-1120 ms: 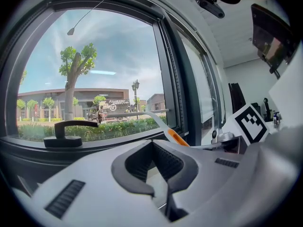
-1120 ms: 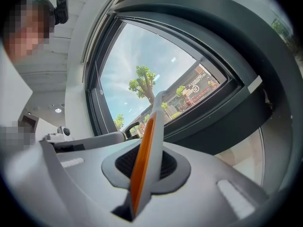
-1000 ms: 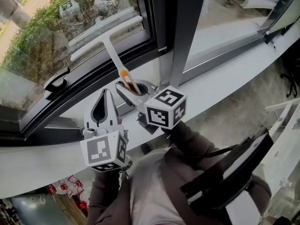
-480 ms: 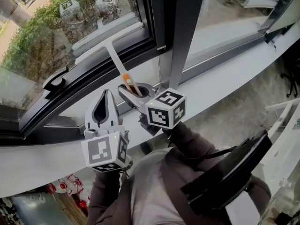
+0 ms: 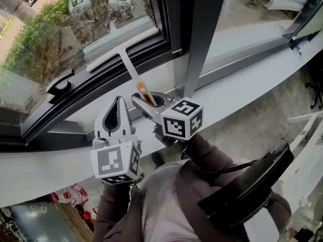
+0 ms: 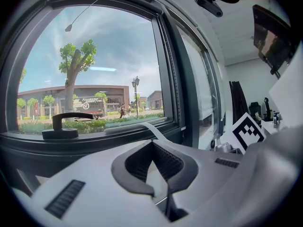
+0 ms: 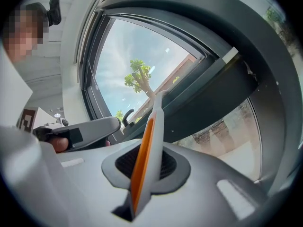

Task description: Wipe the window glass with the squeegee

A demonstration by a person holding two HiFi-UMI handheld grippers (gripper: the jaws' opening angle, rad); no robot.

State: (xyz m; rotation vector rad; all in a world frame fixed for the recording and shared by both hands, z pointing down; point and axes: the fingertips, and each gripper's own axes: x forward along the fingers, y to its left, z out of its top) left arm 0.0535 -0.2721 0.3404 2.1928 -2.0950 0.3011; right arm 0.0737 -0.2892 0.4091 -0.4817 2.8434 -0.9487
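Note:
A white T-shaped squeegee [image 5: 122, 48] with an orange strip in its handle lies with its blade across the bottom of the left window pane [image 5: 60, 29], just above the dark frame. My right gripper [image 5: 148, 101] is shut on the lower end of the handle [image 7: 152, 131], which runs up between its jaws [image 7: 150, 151]. My left gripper [image 5: 118, 101] hovers beside it on the left, above the sill, shut with nothing in it [image 6: 152, 144]. In the left gripper view the blade [image 6: 137, 125] shows along the pane's lower edge.
A black window latch handle [image 5: 60, 85] sits on the lower frame left of the blade. A dark upright mullion [image 5: 203, 29] divides this pane from the right one. The white sill [image 5: 242, 79] runs below both. The person's sleeves and a bag are underneath.
The squeegee blade has slid down the glass to the pane's bottom edge, and the right gripper has sunk a little with it. The left gripper has stayed put.

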